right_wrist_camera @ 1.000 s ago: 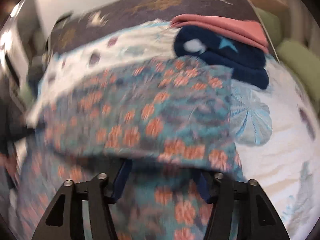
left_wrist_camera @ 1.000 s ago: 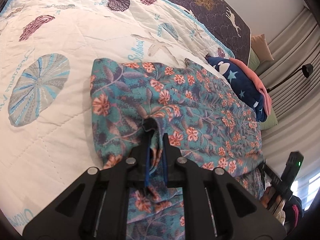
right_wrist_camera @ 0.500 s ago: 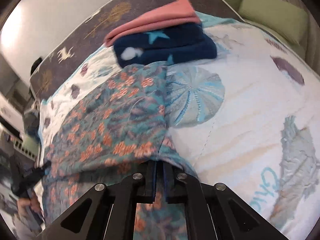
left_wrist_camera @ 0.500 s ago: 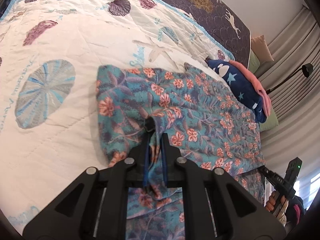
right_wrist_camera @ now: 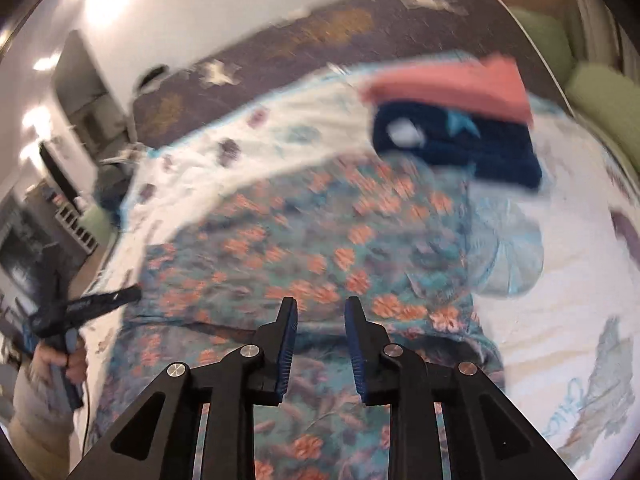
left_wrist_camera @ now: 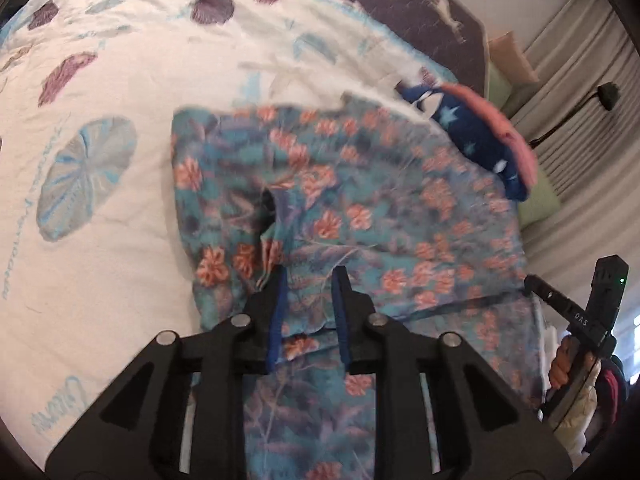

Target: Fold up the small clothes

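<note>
Floral garment [left_wrist_camera: 360, 208]: teal cloth with orange flowers, lying folded over itself on the bed; it fills the centre and lower middle of both views.
Fold edge: in the left wrist view the upper layer ends in a line running from lower centre to the right edge, with a lower layer showing beneath it towards the bottom.
Left border: the garment's left side is a rumpled, rounded edge against the white quilt [left_wrist_camera: 100, 80], with a dark pucker near the centre of the frame.
Left gripper [left_wrist_camera: 310, 276]: jaws parted to a moderate gap, nothing between them; the tips sit over the cloth near the fold edge.
Right gripper [right_wrist_camera: 320, 304]: jaws likewise parted and holding nothing, above the garment's near portion; the view is blurred.
Folded stack [left_wrist_camera: 484, 140]: navy star-print piece with a pink piece on it, at the upper right, just beside the garment's far corner.
Open room: bare quilt spreads across the left and upper left of the left wrist view, and down the right side of the right wrist view.
</note>
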Available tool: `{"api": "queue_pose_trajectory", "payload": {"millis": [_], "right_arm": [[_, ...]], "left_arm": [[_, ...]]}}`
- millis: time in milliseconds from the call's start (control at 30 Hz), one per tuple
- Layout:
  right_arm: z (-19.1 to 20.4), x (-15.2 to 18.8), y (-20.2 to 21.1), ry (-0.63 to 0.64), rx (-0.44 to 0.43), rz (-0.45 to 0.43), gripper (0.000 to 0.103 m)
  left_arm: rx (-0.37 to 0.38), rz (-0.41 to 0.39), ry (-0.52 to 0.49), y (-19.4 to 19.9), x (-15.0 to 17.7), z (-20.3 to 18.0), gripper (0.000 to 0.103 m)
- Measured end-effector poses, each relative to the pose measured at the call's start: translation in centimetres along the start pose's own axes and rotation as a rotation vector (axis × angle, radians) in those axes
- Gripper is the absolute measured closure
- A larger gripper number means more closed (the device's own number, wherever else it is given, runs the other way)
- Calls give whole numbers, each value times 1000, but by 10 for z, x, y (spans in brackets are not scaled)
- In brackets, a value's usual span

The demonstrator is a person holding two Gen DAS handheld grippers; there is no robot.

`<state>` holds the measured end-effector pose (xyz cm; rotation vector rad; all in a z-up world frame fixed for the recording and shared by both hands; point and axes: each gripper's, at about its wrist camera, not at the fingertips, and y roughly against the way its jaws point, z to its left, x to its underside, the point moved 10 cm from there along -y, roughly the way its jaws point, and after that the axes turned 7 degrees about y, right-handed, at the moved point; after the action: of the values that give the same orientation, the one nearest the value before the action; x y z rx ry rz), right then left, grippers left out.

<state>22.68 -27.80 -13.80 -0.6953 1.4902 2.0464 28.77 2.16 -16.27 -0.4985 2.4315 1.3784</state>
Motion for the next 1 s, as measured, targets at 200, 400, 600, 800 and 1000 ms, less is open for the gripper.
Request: {"api": "queue_pose_trajectory", "payload": {"millis": [200,400,600,800,1000], "right_arm": [[-21,31,-27,-61,-5,78,79],[-23,33,-33,-79,-22,73,79],[-25,34,-27,-91,-45,59,79],[-27,34,-26,-83,-36,45,79],[-28,35,-25,-94,-47,39,79]], "left_arm": [[66,-46,32,3,-36,-11,56],[136,-31,44,-6,-54,-29,103],[64,-166,-82,23,-61,-38,103],[7,9,51,-16,-44,9,67],[336,-139,-50,29,-45,-59,102]]}}
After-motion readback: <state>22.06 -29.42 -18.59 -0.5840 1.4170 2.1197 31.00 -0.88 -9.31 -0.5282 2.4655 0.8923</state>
